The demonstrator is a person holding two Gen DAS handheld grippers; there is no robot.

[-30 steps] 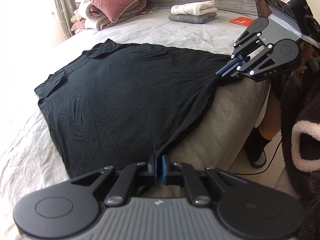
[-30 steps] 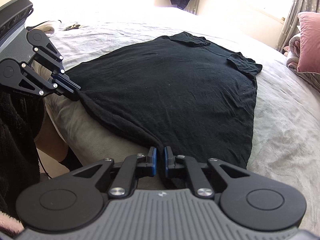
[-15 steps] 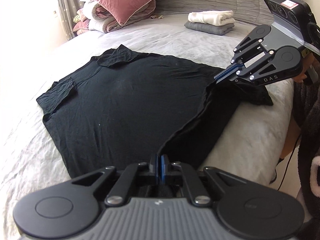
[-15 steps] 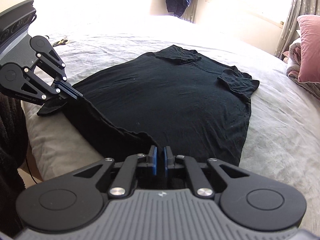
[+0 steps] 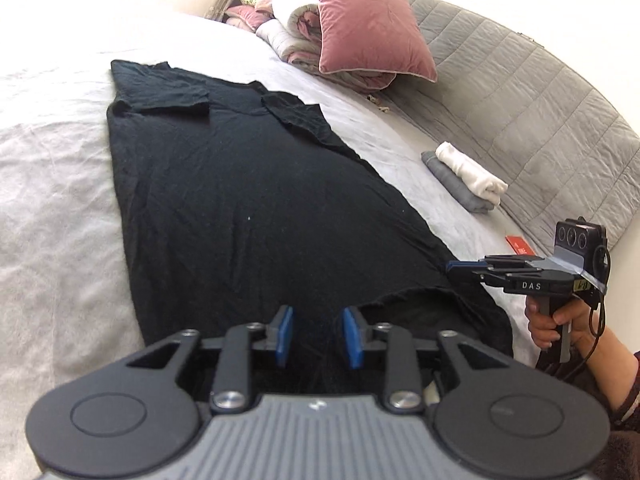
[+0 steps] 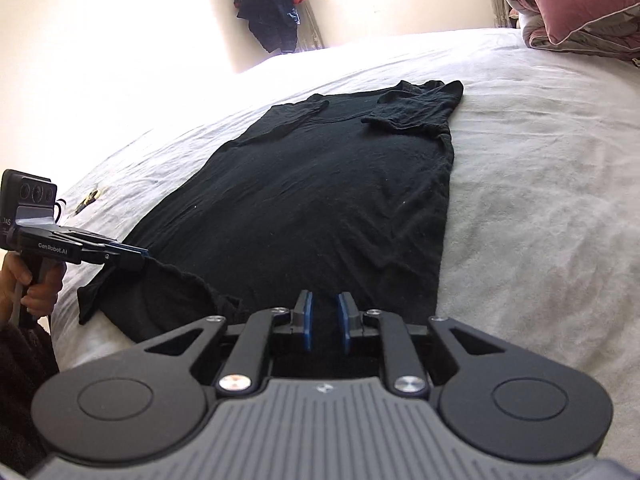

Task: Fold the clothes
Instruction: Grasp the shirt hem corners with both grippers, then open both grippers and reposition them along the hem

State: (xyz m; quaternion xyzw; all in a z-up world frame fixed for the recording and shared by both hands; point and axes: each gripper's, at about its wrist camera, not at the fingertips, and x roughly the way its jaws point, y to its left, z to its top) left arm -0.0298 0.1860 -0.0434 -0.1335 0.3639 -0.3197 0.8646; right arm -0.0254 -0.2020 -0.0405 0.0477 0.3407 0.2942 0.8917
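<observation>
A wide bed (image 5: 60, 216) under a pale grey cover fills both views, with a quilted grey headboard (image 5: 532, 104) and a dusty-pink velvet pillow (image 5: 368, 28) at its far end. The black short-sleeved T-shirt (image 5: 248, 208) lies flat along the bed, sleeves tucked inward, its hem end at the near edge partly turned over on itself.

The left tongs (image 5: 316, 334) are opening, their blue pads standing apart over the hem cloth without pinching it. The right tongs (image 6: 325, 320) are opening too, narrower, with dark cloth beneath them and nothing visibly pressed between the pads.

The shirt looks like thin, limp jersey: light, soft, prone to wrinkling and sagging between two holds. Judging by that, it is best taken at the corners or side edges with both tongs and kept lightly taut.

Only the left view shows a small stack of folded white and grey clothes (image 5: 464, 180) and a red card (image 5: 520, 246) near the headboard. Only the right view shows dark garments hanging in the corner (image 6: 272, 4) by the window
</observation>
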